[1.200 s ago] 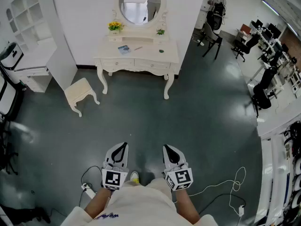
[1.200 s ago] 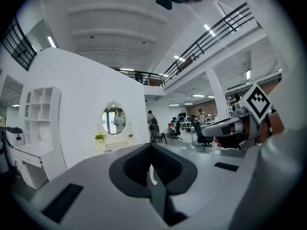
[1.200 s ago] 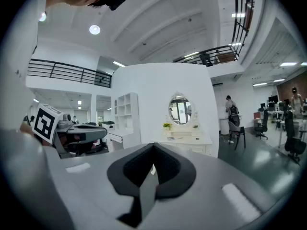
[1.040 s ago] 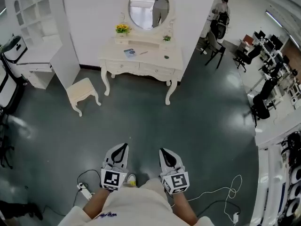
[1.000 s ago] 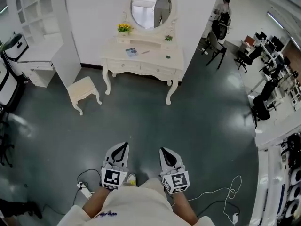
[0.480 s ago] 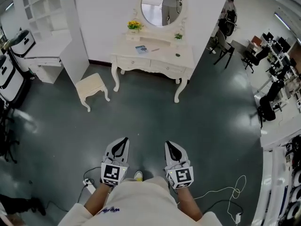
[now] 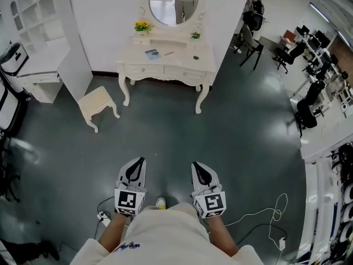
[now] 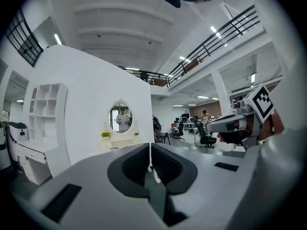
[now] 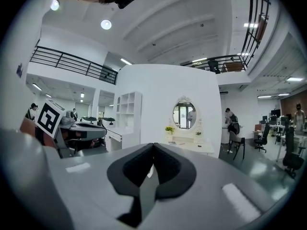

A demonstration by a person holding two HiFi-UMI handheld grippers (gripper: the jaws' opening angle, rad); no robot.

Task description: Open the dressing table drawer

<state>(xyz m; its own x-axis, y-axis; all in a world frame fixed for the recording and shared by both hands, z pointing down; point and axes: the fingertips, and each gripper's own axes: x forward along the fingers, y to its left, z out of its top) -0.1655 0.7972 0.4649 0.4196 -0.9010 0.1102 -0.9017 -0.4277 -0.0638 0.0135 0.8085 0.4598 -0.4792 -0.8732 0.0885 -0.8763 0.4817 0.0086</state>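
The cream dressing table [image 7: 165, 57] stands against the white wall far ahead, with an oval mirror [image 7: 174, 1] above it. Its two front drawers [image 7: 164, 72] are closed. The same dressing table [image 8: 115, 143] shows small in the left gripper view, and the dressing table [image 9: 189, 144] also appears in the right gripper view. My left gripper [image 7: 136, 166] and right gripper [image 7: 198, 168] are held side by side close to my body, several steps from the table. Both point level toward it, shut, with nothing between the jaws.
A cream stool [image 7: 97, 104] stands on the floor left of the table. A white shelf unit and desk [image 7: 38, 43] fill the far left. Office chairs [image 7: 309, 106] and desks line the right. Cables [image 7: 265, 217] lie on the dark floor near my feet.
The view has swung back and forth, so the dressing table shifted right and then left again in the picture. Both grippers kept their place in front of me, still shut.
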